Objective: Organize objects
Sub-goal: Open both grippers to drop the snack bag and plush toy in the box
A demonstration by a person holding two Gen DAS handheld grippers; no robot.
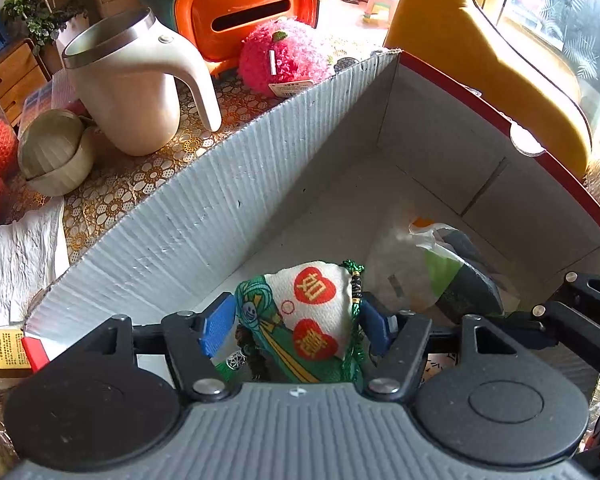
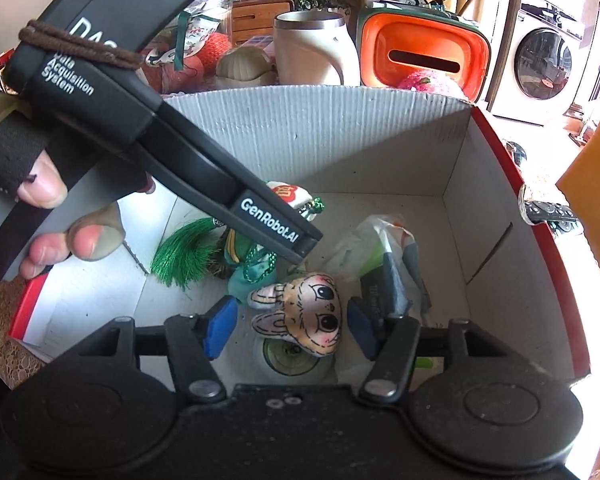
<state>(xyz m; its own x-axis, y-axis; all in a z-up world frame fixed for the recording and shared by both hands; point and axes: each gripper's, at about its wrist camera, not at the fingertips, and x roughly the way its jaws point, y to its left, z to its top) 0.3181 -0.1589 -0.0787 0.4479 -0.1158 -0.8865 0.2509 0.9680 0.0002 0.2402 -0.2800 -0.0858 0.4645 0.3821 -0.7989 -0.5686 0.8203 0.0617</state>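
The cardboard box (image 1: 204, 216) fills the middle of both views, with a cream mug (image 1: 128, 84) at upper left of the left wrist frame. Low in that frame the left gripper (image 1: 296, 330) has its jaws apart around a green embroidered sachet (image 1: 316, 316), whether touching cannot be told. In the right wrist frame the right gripper (image 2: 288, 326) stands apart around a rabbit-face plush (image 2: 304, 312) lying in the box, pads clear of it.

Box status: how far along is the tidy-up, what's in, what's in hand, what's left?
Done: a plastic bag of odds and ends and a roll of tape lie in the cardboard box.
In hand: the left gripper brackets a green charm pouch; the right gripper brackets a rabbit plush. Both jaws look parted, so likely just released.
Left: mug, pink fluffy ball, and bowls sit outside.
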